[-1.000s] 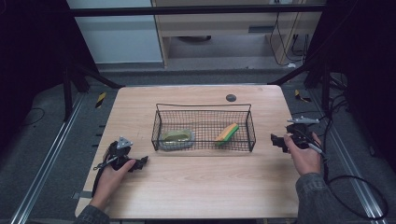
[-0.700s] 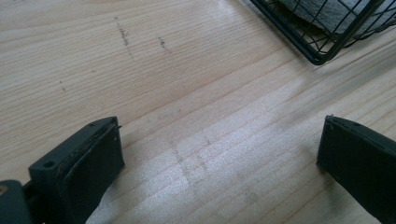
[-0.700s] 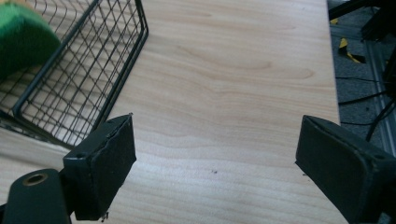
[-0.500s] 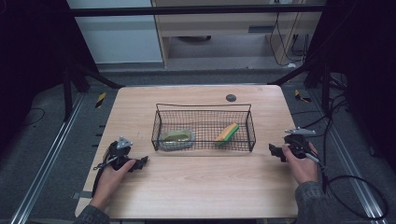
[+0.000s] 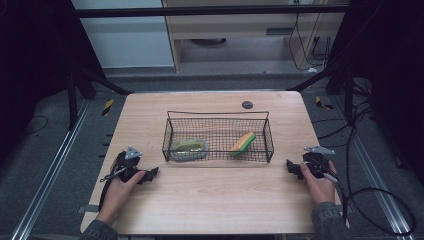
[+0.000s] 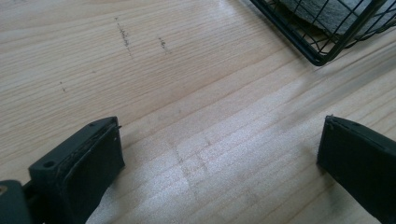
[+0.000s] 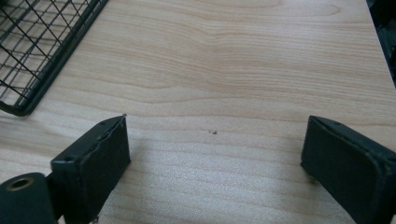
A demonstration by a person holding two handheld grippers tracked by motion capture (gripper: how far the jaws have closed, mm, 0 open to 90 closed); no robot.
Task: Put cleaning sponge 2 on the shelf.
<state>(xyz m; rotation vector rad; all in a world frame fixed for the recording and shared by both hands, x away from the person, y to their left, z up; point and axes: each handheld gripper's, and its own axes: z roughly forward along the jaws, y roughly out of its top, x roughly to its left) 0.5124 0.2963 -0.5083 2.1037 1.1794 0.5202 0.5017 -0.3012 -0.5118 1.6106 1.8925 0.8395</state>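
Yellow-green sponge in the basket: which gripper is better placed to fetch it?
Probably the right gripper: the sponge lies at the wire basket's right end, nearer that side, and its jaws stand open and empty.

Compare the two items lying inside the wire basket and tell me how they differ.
The grey-green bowl is round and dull in colour; the yellow-green sponge is a bright, narrow block. The bowl lies in the left half of the wire basket, the sponge in the right half. The bowl sits flat, while the sponge lies slanted, one end toward the back. Both rest on the basket's floor, apart from each other, with no gripper touching them.
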